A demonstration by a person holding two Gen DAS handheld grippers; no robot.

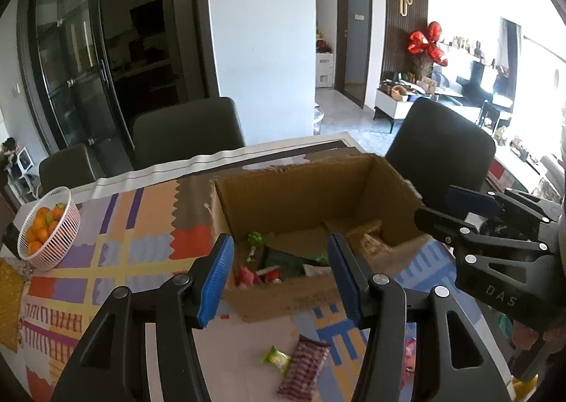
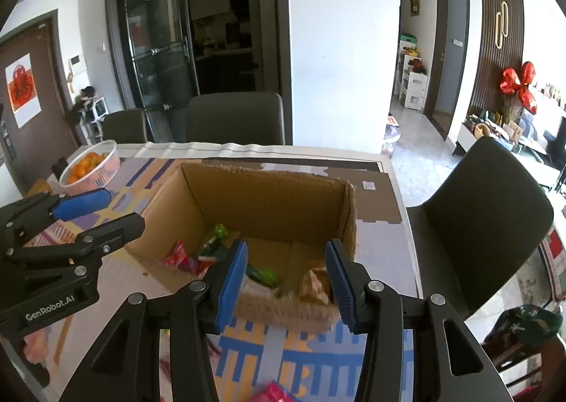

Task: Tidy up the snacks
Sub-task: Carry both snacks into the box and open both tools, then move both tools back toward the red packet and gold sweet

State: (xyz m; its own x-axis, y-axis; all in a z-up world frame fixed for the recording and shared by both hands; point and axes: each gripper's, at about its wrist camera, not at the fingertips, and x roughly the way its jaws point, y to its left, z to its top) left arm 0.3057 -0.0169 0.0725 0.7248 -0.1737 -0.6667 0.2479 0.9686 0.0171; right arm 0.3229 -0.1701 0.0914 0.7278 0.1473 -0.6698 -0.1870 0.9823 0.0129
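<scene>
An open cardboard box [image 1: 300, 196] [image 2: 269, 204] stands on a colourful patterned mat. Inside lie several snack packets: green [image 2: 263, 274], red [image 2: 180, 255] and tan [image 2: 313, 283]. My left gripper [image 1: 279, 260] [image 2: 123, 209] hangs open above the box's near wall, nothing between its blue pads. My right gripper [image 2: 286, 253] [image 1: 435, 204] is open too, empty, over the box's near right corner. On the mat in front of the box lie a maroon packet [image 1: 304, 366], a small green packet [image 1: 276, 357] and a pink packet [image 1: 408, 359].
A white basket of oranges [image 1: 47, 228] [image 2: 90, 168] sits at the table's left side. Dark chairs [image 1: 187, 133] [image 2: 481, 225] stand behind and to the right of the table. The table's right edge [image 2: 406, 225] runs close to the box.
</scene>
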